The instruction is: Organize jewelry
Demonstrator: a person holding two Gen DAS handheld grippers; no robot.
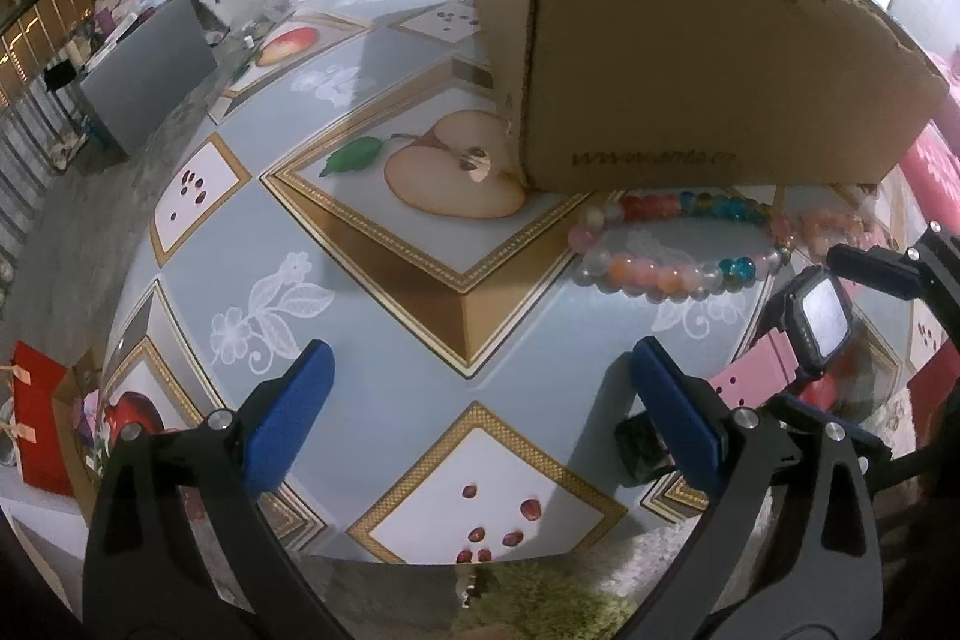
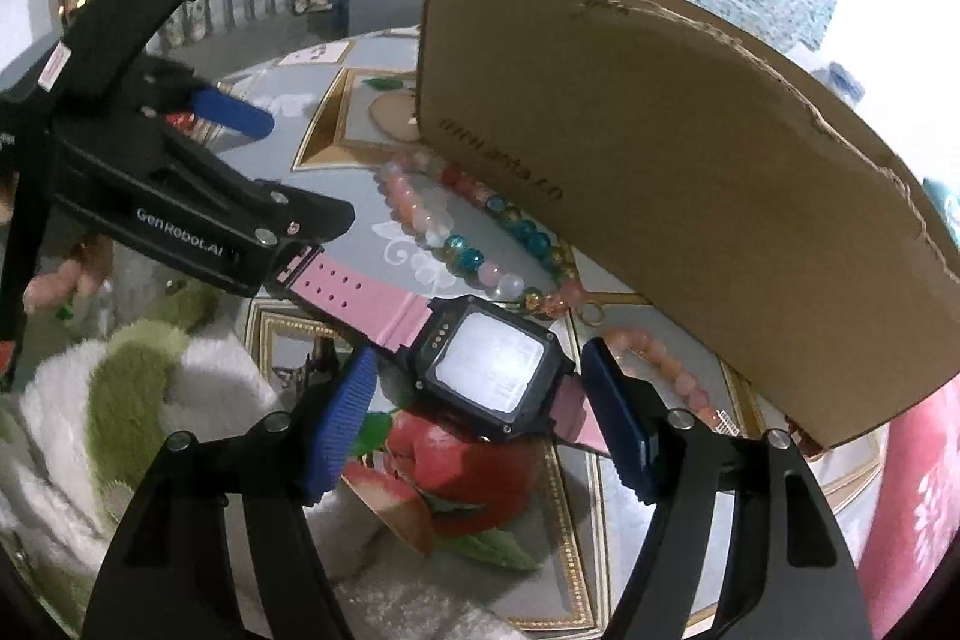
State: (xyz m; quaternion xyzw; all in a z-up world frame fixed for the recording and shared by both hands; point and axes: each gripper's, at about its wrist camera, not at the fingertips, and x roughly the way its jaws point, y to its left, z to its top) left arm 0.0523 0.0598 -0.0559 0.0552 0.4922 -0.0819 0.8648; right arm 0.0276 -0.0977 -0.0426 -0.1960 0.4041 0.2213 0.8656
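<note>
1 pink-strapped square black-cased watch (image 2: 489,373), held off the table, long axis slanting from upper left to lower right in the right wrist view, screen up. 2 beaded bracelets (image 1: 678,244) against 1 brown cardboard box (image 1: 690,40). Right gripper (image 2: 480,415) spread around the case, pads apart from it; left gripper (image 1: 480,400) spread, 1 finger (image 1: 678,418) beside the strap.

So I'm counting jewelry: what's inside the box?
Cannot tell: only the box's closed cardboard side shows. Outside, at its base, lie a bead bracelet and the watch.
</note>
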